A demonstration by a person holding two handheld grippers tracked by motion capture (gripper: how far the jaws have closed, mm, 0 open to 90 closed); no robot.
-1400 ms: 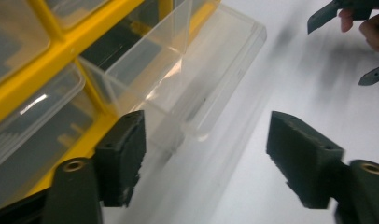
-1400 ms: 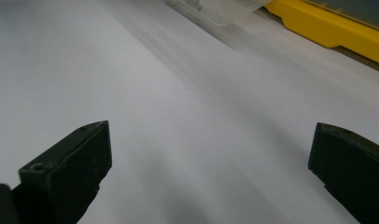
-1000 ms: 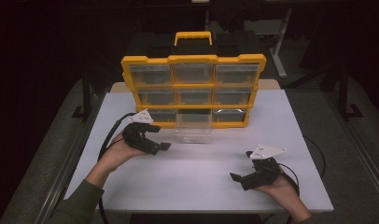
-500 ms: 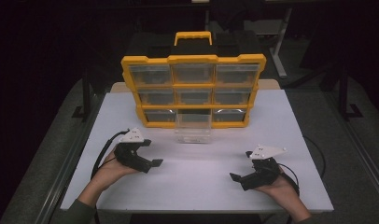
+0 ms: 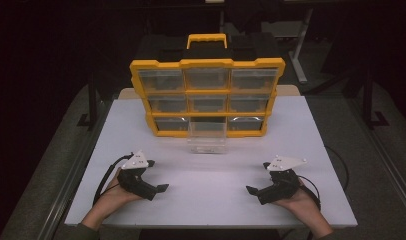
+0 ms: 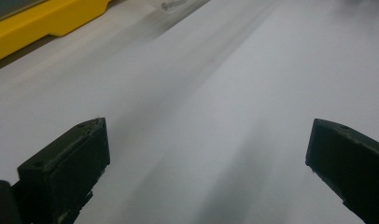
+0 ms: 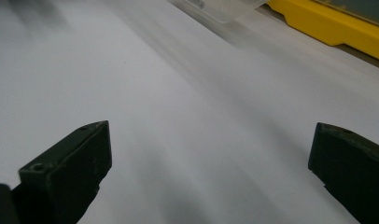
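Note:
A yellow organizer case (image 5: 207, 95) with clear drawers stands upright at the back of the white table (image 5: 211, 200). One clear drawer (image 5: 207, 136) from its bottom row is pulled out onto the table. My left gripper (image 5: 157, 189) rests low at the front left, held by a hand, jaws wide apart with nothing between them (image 6: 206, 163). At the front right my right gripper (image 5: 252, 191) also sits low, jaws wide apart and empty (image 7: 208, 163). The case's yellow base (image 6: 43, 23) edges the left gripper view, and the yellow base (image 7: 337, 25) and the clear drawer (image 7: 220, 8) edge the right gripper view.
A black case (image 5: 206, 47) with a yellow handle sits behind the organizer. Cables (image 5: 103, 182) trail from both grippers over the table. Dark floor and metal table legs surround the table.
My left gripper has drawn back from near the pulled-out drawer toward the front left of the table. The right gripper has stayed in place.

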